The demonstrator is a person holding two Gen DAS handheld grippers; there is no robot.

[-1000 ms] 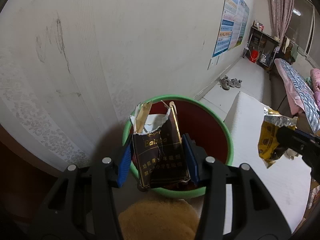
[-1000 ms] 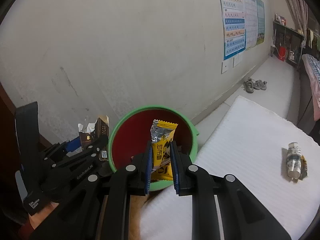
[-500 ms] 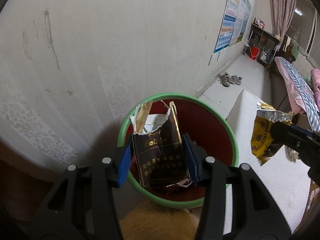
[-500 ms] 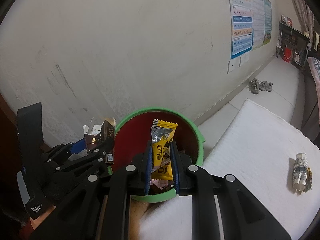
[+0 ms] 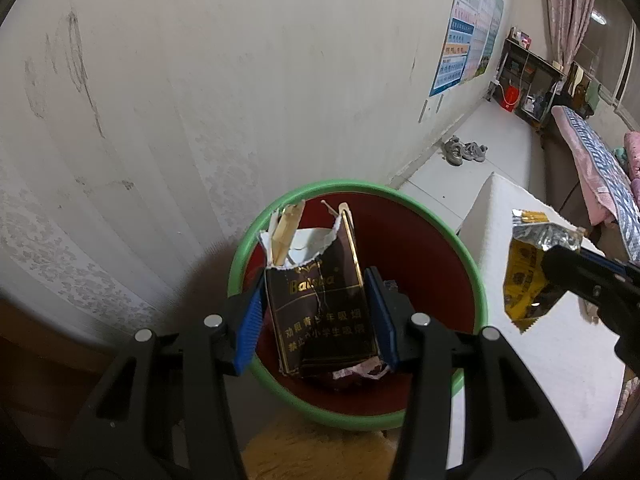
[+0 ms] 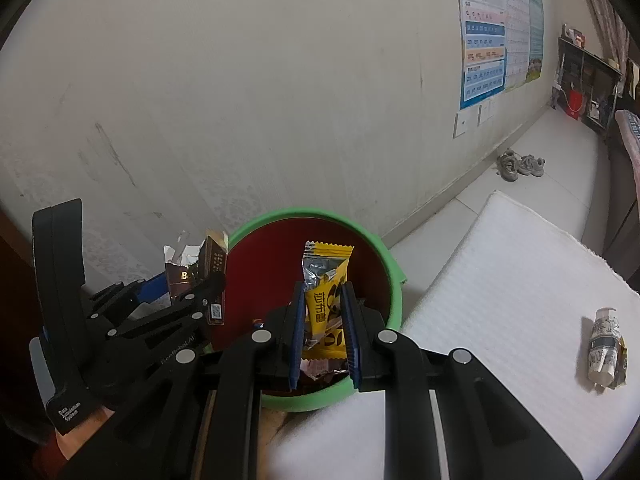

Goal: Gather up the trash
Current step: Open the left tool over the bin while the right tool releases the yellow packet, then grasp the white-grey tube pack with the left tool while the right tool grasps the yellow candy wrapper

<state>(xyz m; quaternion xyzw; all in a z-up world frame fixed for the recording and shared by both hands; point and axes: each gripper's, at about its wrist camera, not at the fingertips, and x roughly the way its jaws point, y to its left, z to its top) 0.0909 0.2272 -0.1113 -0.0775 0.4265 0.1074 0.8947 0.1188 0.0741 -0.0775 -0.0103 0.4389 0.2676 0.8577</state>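
My left gripper is shut on a torn brown cigarette pack and holds it over the green-rimmed red bin. My right gripper is shut on a yellow snack wrapper above the same bin. In the left wrist view the wrapper hangs just right of the bin. In the right wrist view the pack sits at the bin's left rim. Crumpled trash lies in the bin.
A small bottle lies on the white mat to the right of the bin. A white wall stands right behind the bin. Shoes lie on the floor farther back. A bed is at far right.
Both grippers have moved closer over the bin, still holding the pack and the wrapper. The bin now sits more directly under both.
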